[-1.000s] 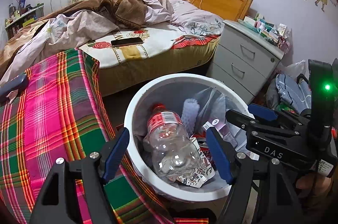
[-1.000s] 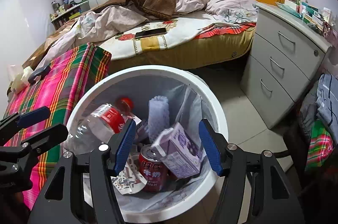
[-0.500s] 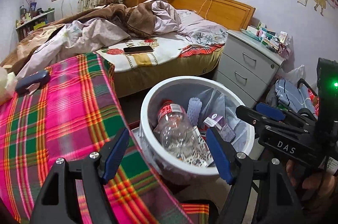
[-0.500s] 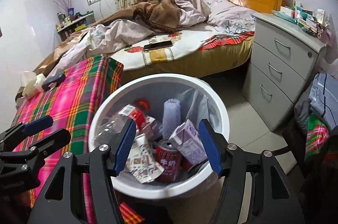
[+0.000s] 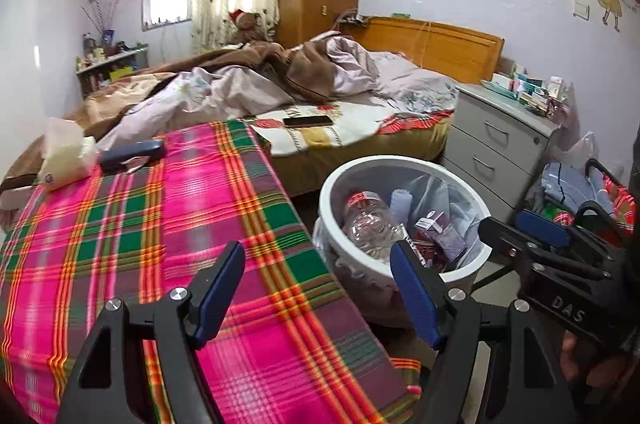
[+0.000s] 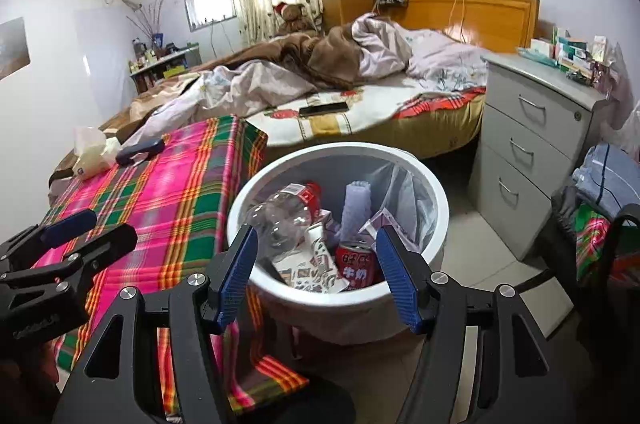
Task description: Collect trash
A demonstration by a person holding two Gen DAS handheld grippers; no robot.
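**White bin loaded, both tools empty above it**

White plastic rims the trash bin (image 6: 438, 200), which stands on the floor between the plaid-covered tabletop (image 5: 168, 224) and the grey drawer unit (image 6: 524, 152). Inside it lie a clear bottle (image 6: 286, 216) with a red cap, a red can (image 6: 358, 264), a purple carton (image 5: 442, 232), a ribbed foam sleeve (image 6: 358, 204) and some printed wrappers (image 6: 316, 264).

The right tool (image 6: 316, 272) hangs over the bin's near rim with its blue pads spread wide and nothing between them. The left tool (image 5: 320, 292) is also spread and empty, straddling the tabletop's edge and the bin.

The step in hand looks like searching for whatever trash is left. On the tabletop's far end I see a pale tissue pack (image 5: 66, 156) and a dark blue case (image 5: 132, 150); from here I can't say whether either counts as rubbish. The phone (image 5: 308, 121) on the bed plainly does not.

To do this well, keep the pads wide, sweep the left tool over the plaid cloth toward that far corner, and come down flat so the cloth isn't pinched with the item. Keep the right tool clear of the bin's rim so it isn't tipped.
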